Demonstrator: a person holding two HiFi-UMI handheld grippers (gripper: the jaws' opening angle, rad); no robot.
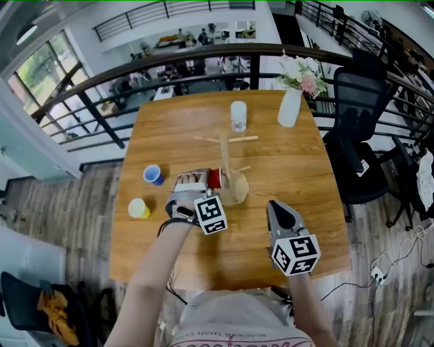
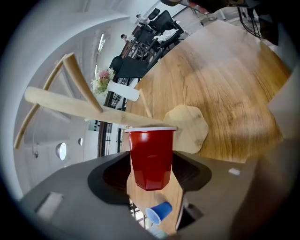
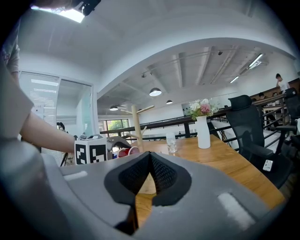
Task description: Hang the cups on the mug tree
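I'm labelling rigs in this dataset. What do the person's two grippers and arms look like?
Both the left gripper and right gripper have grey moulded bodies with black ribbed pads. Each carries a white cube printed with black square markers. The arms are bare; the person wears a light printed T-shirt.

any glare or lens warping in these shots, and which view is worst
Left gripper view: strongest fisheye, black corners, mug tree bowed, a small sheen on the red cup. Head view: railing curves, table evenly lit. Right gripper view: ceiling light blows out at top left.
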